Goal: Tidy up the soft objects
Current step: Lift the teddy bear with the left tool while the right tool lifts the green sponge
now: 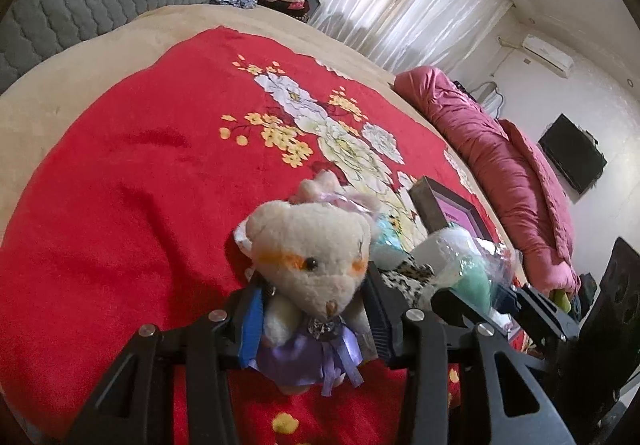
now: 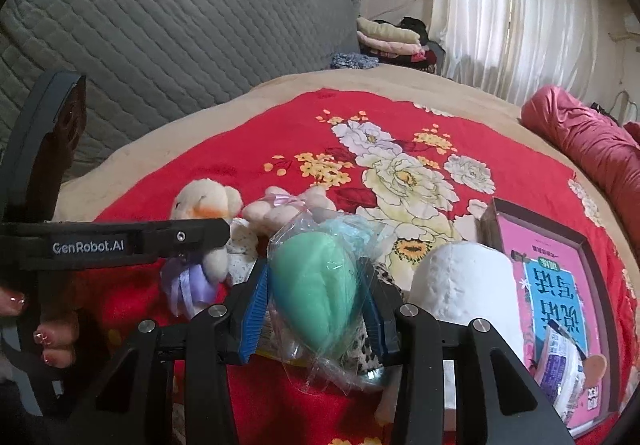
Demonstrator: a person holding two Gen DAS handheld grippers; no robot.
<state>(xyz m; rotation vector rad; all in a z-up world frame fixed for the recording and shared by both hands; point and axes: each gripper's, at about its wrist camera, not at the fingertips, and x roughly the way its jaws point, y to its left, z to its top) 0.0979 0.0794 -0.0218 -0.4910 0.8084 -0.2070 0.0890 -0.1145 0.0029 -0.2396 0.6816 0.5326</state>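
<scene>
Bed blanket [image 1: 132, 181]: red with a flower print, spread wide; landmark for everything below.
Pink quilt [image 1: 500, 165]: rolled along the blanket's far right edge, well apart from the toys.
Picture book [image 2: 556, 285]: pink cover, dark frame, flat on the blanket's right part.
White soft lump [image 2: 464, 281]: on the blanket just left of the book (kind unclear).
Teddy bear [image 1: 308, 261]: cream, lilac skirt, near the blanket's front middle, head tilted toward the lens.
Green sponge [image 2: 316, 289]: teal, sealed in a clear bag, over the blanket's front, just right of the bear.
Left gripper [image 1: 312, 313]: jaws about half apart, pads pressed against the bear's body from both sides; bear gripped.
Right gripper [image 2: 316, 305]: jaws about half apart, blue pads squeezing the bagged sponge.
Step in hand: both soft things taken up at once, judged to be at the lift off the blanket.
Next move: carry each to a chosen spot clear of the book, set down side by side, then ease the jaws apart (bag film slippery, so a steady squeeze until rested).
</scene>
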